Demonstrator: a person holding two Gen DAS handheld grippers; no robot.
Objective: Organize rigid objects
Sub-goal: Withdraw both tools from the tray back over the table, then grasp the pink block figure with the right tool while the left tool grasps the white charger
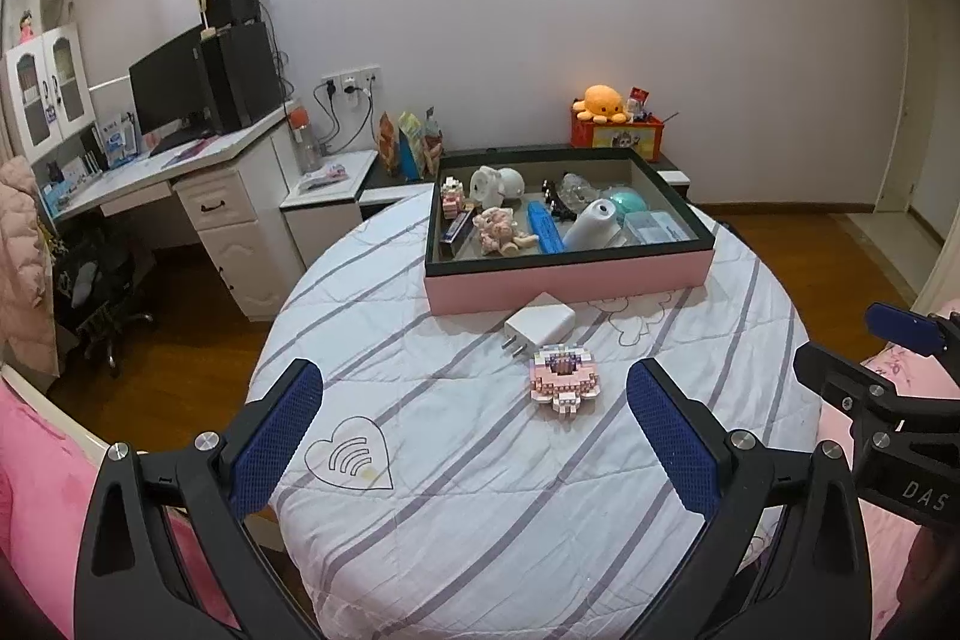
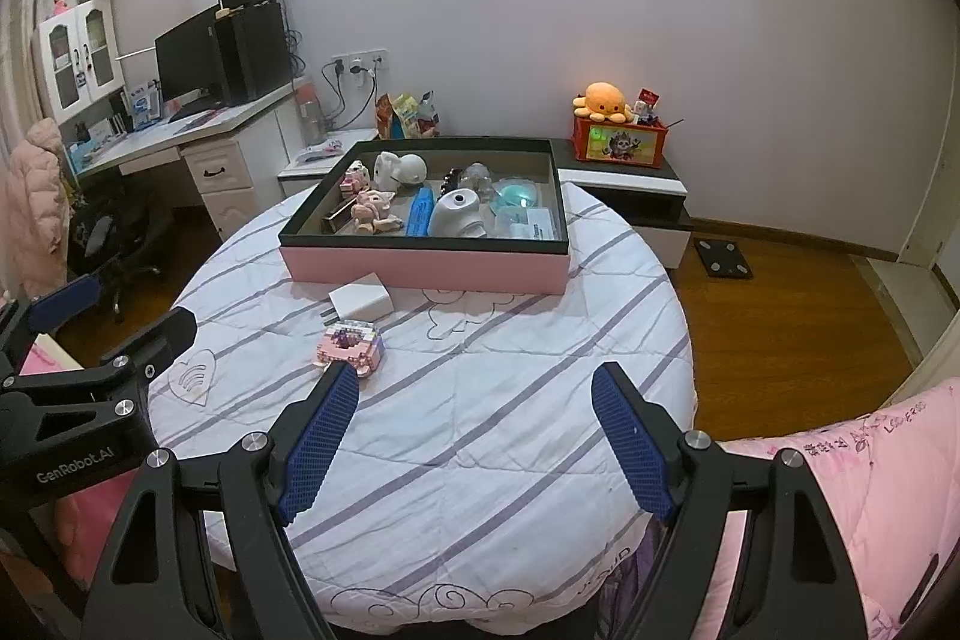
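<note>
Bedroom clutter frames a round table (image 1: 690, 460) covered in a white quilted cloth with grey stripes.

Nearest the viewer, the left gripper (image 1: 474, 430) hovers low over the table's front edge, its two blue-padded fingers spread wide with nothing between them. The right gripper (image 2: 474, 442) hangs beside it in the same state: fingers wide apart and empty.

Just past the fingers, a small pink brick-built toy (image 1: 564, 379) lies flat on the cloth. From the left gripper it sits ahead and a little right of centre, inside the span of the open fingers. From the right gripper it lies ahead and to the left, just past the tip of the left-hand finger, so the left gripper appears better lined up with it. Its longer side runs roughly across the left gripper's view (the fisheye bends shapes, so this is only a fair guess).

Directly behind the toy, close to touching it, a white plug-in charger (image 1: 540, 325) rests on the cloth, prongs pointing toward the near left.

Farther back, a shallow pink box (image 1: 570, 280) with a dark rim sits on the far half of the table. It already holds small items, including a white figurine, a pink figure, a blue case and a white handheld device.

Beyond, a white desk with a dark monitor (image 1: 168, 88) stands at left, and an orange plush octopus (image 1: 603, 100) sits on a low cabinet.
</note>
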